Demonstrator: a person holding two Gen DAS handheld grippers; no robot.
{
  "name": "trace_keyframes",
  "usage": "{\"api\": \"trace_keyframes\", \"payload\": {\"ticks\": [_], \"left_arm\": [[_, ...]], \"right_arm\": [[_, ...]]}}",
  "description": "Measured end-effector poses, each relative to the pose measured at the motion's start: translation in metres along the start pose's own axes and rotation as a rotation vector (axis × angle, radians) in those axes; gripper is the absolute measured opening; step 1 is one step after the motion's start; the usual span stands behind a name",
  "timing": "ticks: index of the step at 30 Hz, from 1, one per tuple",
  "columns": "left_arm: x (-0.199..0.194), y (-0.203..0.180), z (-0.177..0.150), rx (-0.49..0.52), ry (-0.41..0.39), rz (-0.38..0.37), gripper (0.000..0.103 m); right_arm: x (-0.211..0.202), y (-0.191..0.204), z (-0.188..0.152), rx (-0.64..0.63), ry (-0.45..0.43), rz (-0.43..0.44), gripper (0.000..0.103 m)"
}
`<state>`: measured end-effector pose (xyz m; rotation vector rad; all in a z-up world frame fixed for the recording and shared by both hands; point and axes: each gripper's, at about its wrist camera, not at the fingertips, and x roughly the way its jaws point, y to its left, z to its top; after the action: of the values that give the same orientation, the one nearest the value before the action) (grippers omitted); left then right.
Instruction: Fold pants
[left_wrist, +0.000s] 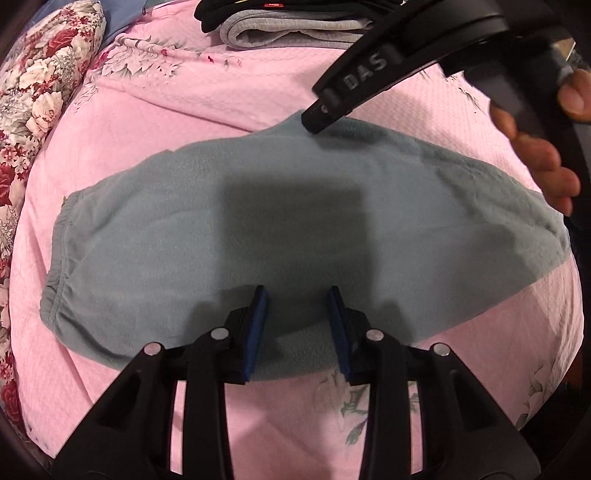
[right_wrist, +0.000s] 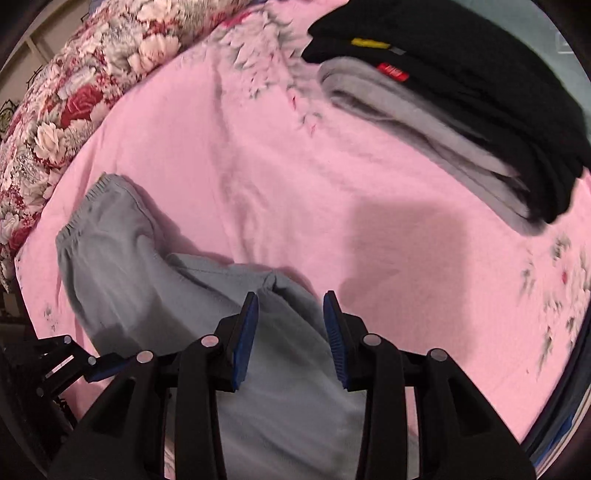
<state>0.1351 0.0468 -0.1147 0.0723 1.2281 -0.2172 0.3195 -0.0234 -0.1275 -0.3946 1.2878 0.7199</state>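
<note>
Left wrist view, from the left: floral quilt (left_wrist: 33, 92) along the edge, then pink sheet (left_wrist: 155, 122) covering the bed. Grey-green pants (left_wrist: 229, 221) lie flat across the middle, elastic waistband (left_wrist: 55, 251) at the left end, fabric running off toward the right. Left gripper (left_wrist: 297, 317) points down at the near edge of the pants, blue pads set apart, nothing pinched between them. Folded grey garment (left_wrist: 291, 33) sits at the top with a black garment (left_wrist: 236, 11) on it. Right gripper's black body comes in from the upper right, one finger tip touching or just over the far edge of the pants, a hand (left_wrist: 543, 155) wrapped on its handle.

Right wrist view, blurred: quilt (right_wrist: 66, 96) left, waistband (right_wrist: 85, 210) lower left, pants (right_wrist: 155, 288) bunched and running down under the right gripper (right_wrist: 290, 317). Its pads stand apart with cloth lying between them, not squeezed. Pink sheet (right_wrist: 295, 166) in the middle, stacked grey (right_wrist: 424, 122) and black (right_wrist: 461, 74) garments upper right.
</note>
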Motion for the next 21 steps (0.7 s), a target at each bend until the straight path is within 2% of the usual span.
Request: {"api": "trace_keyframes", "payload": {"ticks": [4,5,6,7,11,14,16,19,21], "left_arm": [[-0.002,0.001,-0.001,-0.001,0.008,-0.009,0.034],[-0.002,0.003,-0.001,-0.006,0.011,-0.015,0.034],[-0.003,0.005,-0.002,-0.013,0.015,-0.023,0.034],[-0.003,0.007,-0.002,-0.019,0.018,-0.029,0.034],[-0.003,0.014,-0.001,-0.036,0.024,-0.026,0.034],[-0.004,0.016,-0.001,-0.039,0.027,-0.022,0.034],[-0.006,0.017,0.0,-0.04,0.031,-0.012,0.034],[-0.005,0.024,0.007,-0.054,0.033,-0.001,0.034],[0.001,0.028,0.01,-0.068,0.043,0.022,0.034]], "right_arm": [[0.01,-0.006,0.005,0.032,0.012,0.01,0.036],[0.009,-0.008,0.005,0.042,-0.002,0.035,0.029],[0.009,-0.007,0.005,0.042,-0.001,0.081,0.017],[0.009,-0.005,0.004,0.038,0.013,0.12,0.014],[0.01,0.007,0.003,-0.006,0.039,0.1,0.014],[0.015,0.01,0.008,0.008,0.037,0.105,0.014],[0.011,0.004,0.01,0.054,-0.003,0.069,0.005],[-0.001,-0.002,0.02,0.098,-0.06,0.051,0.005],[0.001,-0.005,0.024,0.109,-0.056,0.052,0.005]]}}
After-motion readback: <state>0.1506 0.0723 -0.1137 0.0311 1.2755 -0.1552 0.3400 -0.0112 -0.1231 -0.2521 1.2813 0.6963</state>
